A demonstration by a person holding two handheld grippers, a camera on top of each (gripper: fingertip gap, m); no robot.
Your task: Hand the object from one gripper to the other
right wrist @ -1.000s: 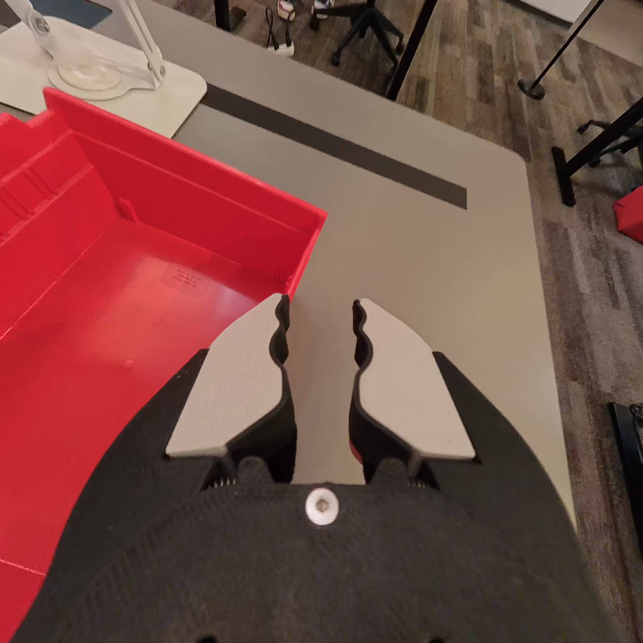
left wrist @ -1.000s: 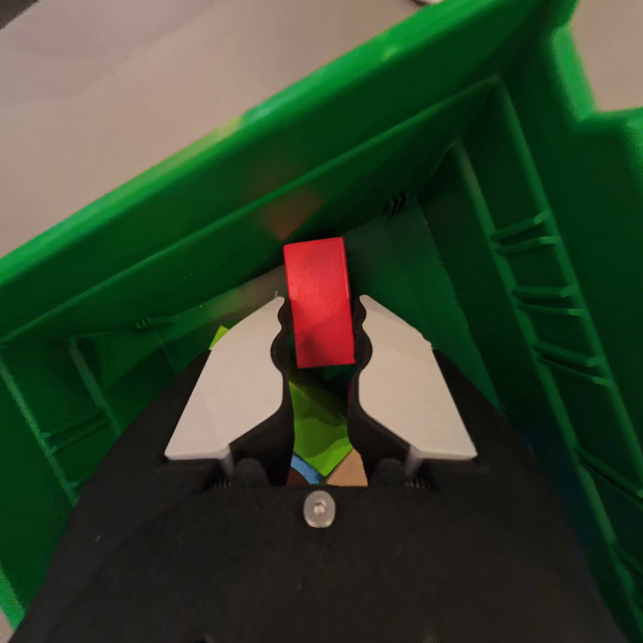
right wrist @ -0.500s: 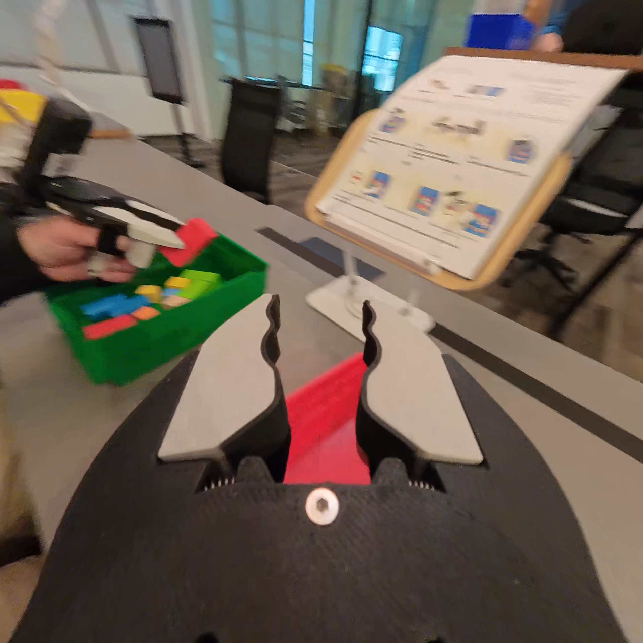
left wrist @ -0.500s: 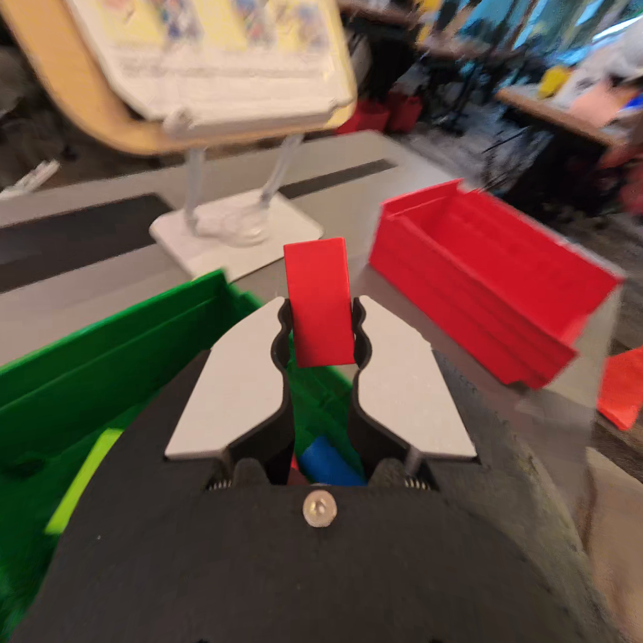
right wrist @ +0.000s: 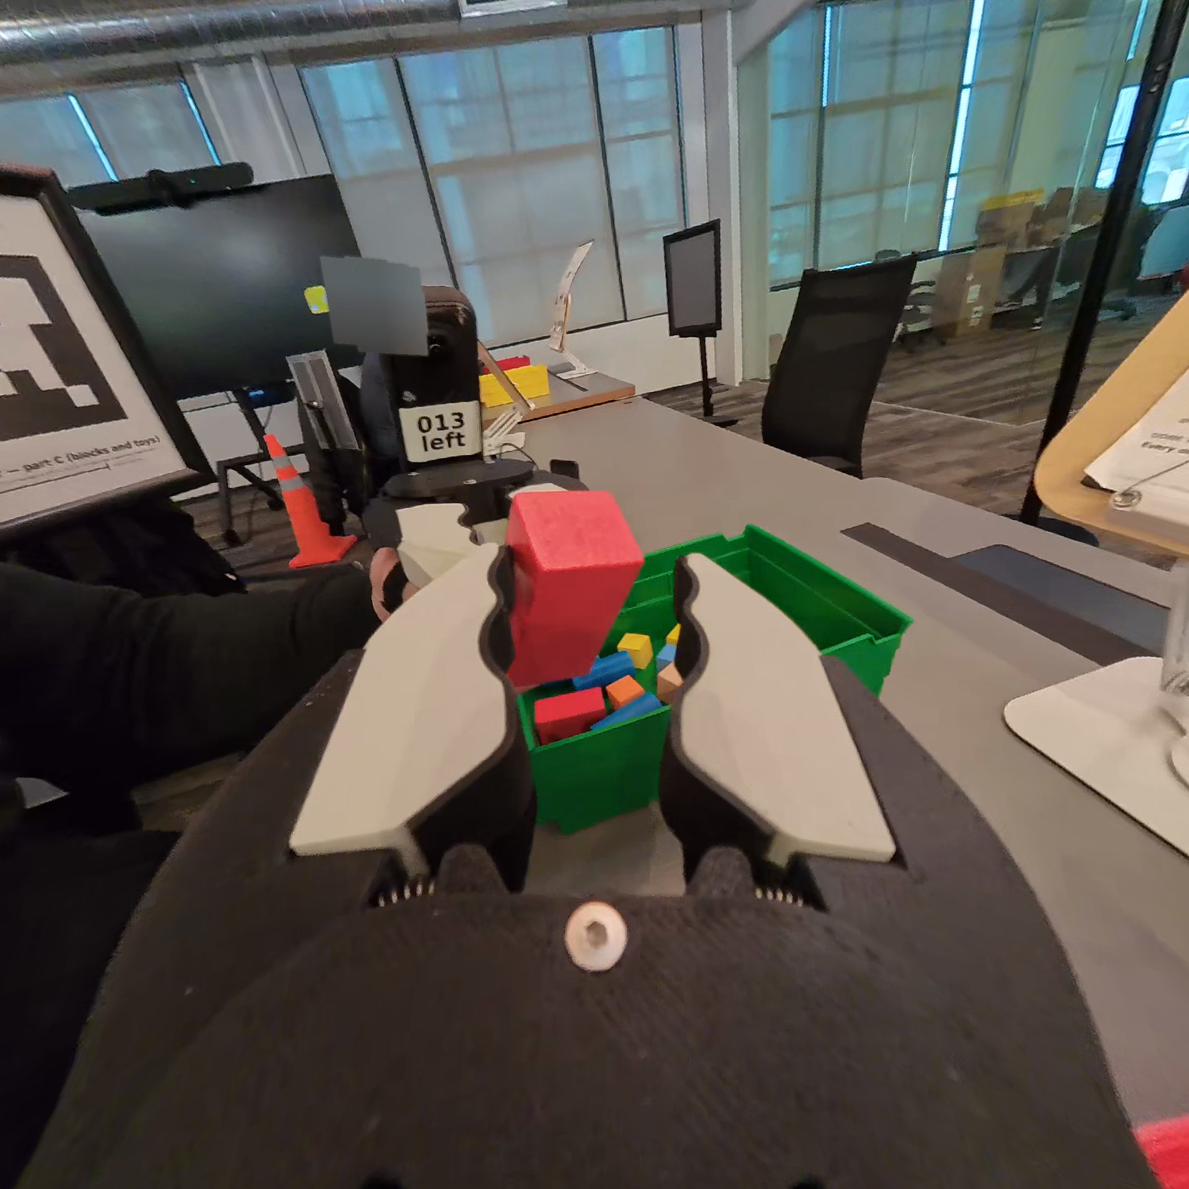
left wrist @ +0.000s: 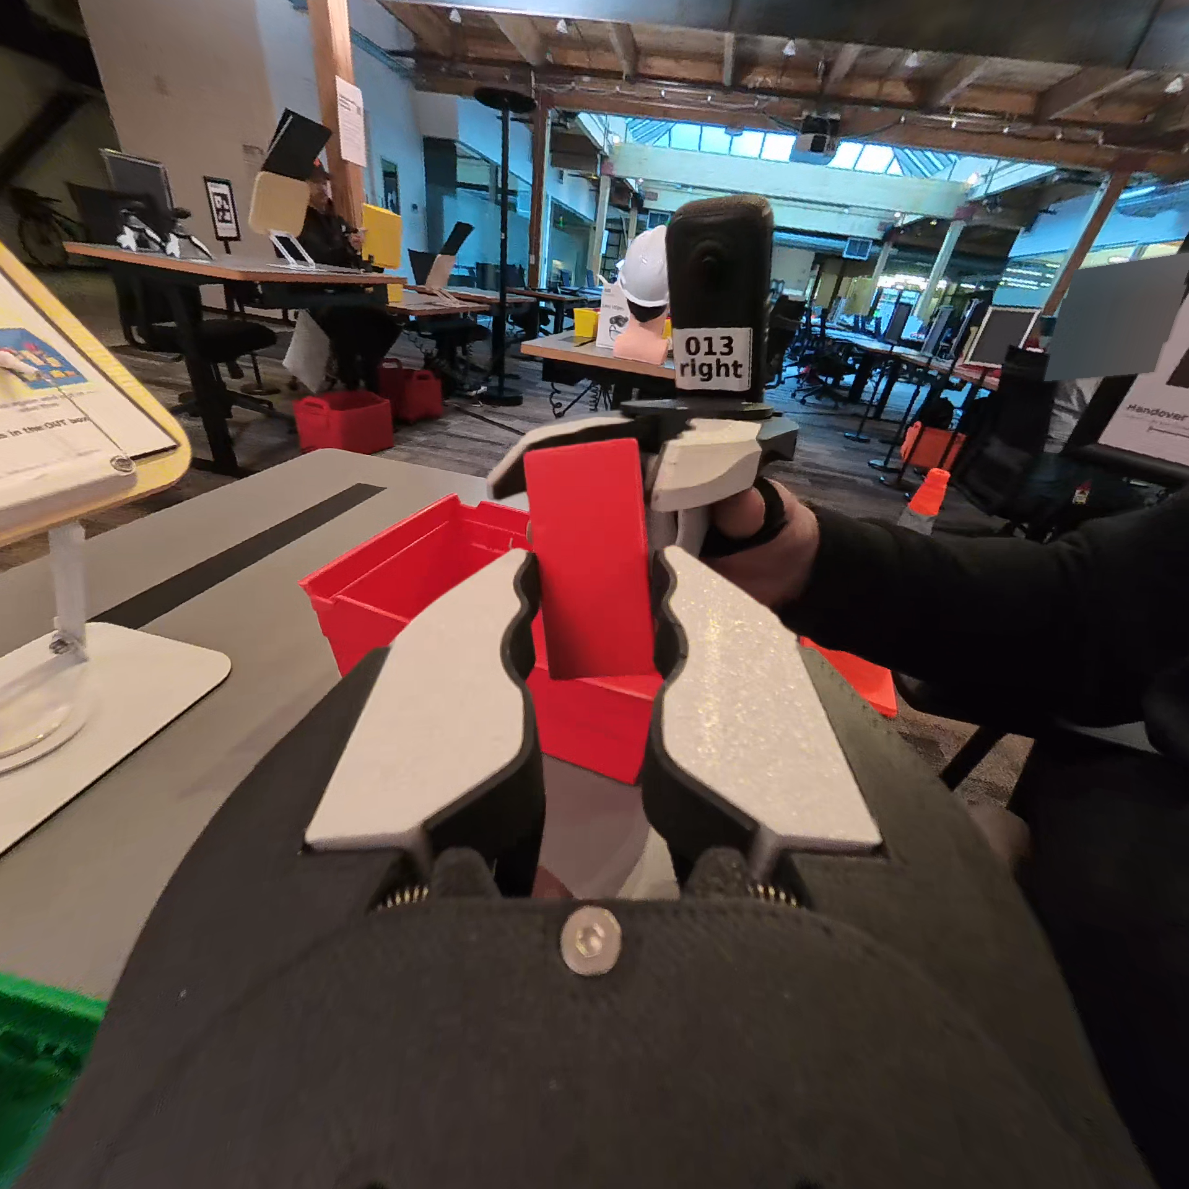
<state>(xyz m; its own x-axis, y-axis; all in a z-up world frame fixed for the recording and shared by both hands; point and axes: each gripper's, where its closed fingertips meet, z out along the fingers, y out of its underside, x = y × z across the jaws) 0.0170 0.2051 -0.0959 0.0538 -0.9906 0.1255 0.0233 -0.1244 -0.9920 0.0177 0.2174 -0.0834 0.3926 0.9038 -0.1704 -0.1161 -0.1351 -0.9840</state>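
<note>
A red rectangular block [left wrist: 592,560] is clamped upright in my left gripper [left wrist: 592,566], held in the air above the grey table. My right gripper [left wrist: 605,466] faces it head on, one finger on each side of the block's far end. In the right wrist view my right gripper [right wrist: 589,566] is open. The red block [right wrist: 566,579] sits between its fingers, close against the left finger [right wrist: 450,643] with a gap to the right one. The left gripper [right wrist: 450,534] shows behind the block, held by a hand in a black sleeve.
A green bin [right wrist: 804,598] with several coloured blocks stands on the table below the grippers. An empty red bin [left wrist: 399,579] stands on the other side. A paper stand with a white base [left wrist: 129,695] is at the table's far side. An orange cone [right wrist: 302,515] stands on the floor. Left and right tips are no more than a few centimetres apart.
My left gripper lifted the red block out of the green bin and swung toward the right gripper. My right gripper turned from the red bin to face it, and its open fingers now flank the block.
</note>
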